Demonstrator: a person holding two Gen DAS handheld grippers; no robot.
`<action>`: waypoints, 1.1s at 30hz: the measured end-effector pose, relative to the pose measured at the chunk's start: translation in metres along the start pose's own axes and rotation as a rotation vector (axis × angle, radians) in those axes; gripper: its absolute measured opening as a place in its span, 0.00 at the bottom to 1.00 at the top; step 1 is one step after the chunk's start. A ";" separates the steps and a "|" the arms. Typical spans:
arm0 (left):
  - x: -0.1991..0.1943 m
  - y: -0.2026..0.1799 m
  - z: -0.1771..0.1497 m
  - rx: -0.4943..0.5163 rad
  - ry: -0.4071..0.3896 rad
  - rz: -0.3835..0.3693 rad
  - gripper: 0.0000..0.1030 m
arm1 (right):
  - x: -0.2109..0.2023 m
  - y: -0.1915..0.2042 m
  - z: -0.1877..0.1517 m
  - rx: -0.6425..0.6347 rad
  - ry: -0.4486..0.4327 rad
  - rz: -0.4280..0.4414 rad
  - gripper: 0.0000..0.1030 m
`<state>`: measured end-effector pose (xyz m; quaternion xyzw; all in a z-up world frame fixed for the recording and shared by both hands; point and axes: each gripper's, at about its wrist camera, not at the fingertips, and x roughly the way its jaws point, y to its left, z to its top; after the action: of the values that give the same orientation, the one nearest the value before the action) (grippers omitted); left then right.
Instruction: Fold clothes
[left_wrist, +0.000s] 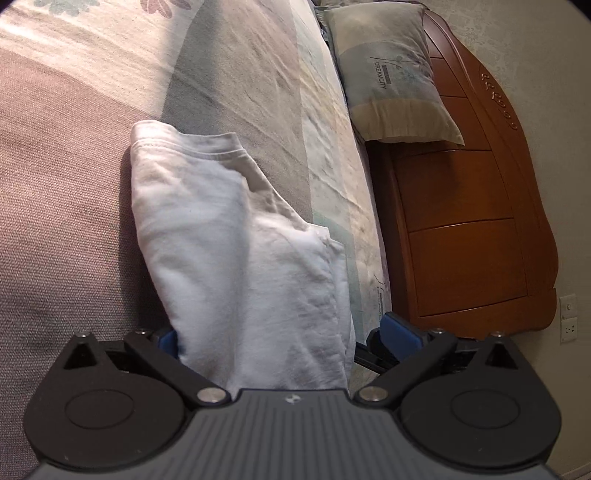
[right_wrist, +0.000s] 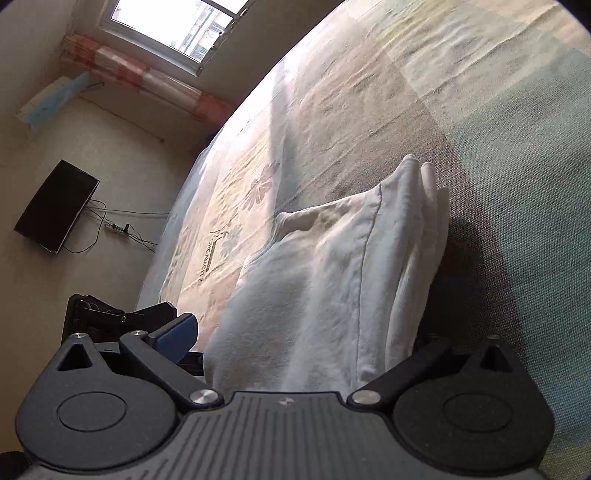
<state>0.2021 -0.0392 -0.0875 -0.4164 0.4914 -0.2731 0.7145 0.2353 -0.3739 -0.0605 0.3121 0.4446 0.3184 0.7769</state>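
Note:
A white garment, folded into a thick bundle, lies on the patterned bedspread. My left gripper is open, its blue pads standing wide on either side of the bundle's near end, with a small gap at the right pad. In the right wrist view the same white garment shows stacked layers and a seam. My right gripper is also open and straddles it. Its left blue pad stands clear of the cloth, and the bundle hides its right finger.
A pillow leans on the brown wooden headboard, with a wall socket beside it. The bedspread stretches far ahead. Off the bed's edge are a dark screen, a power strip and a window.

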 end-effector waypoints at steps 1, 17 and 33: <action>0.000 -0.002 0.000 0.003 -0.001 -0.009 0.98 | -0.003 0.001 0.001 -0.016 0.001 -0.003 1.00; 0.022 -0.047 -0.002 0.072 0.045 -0.095 0.98 | -0.042 0.031 0.004 -0.200 -0.034 -0.027 1.00; 0.163 -0.146 0.017 0.165 0.172 -0.190 0.98 | -0.141 -0.012 0.056 -0.301 -0.146 -0.204 1.00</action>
<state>0.2809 -0.2378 -0.0358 -0.3761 0.4850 -0.4136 0.6726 0.2310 -0.5015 0.0226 0.1681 0.3640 0.2773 0.8731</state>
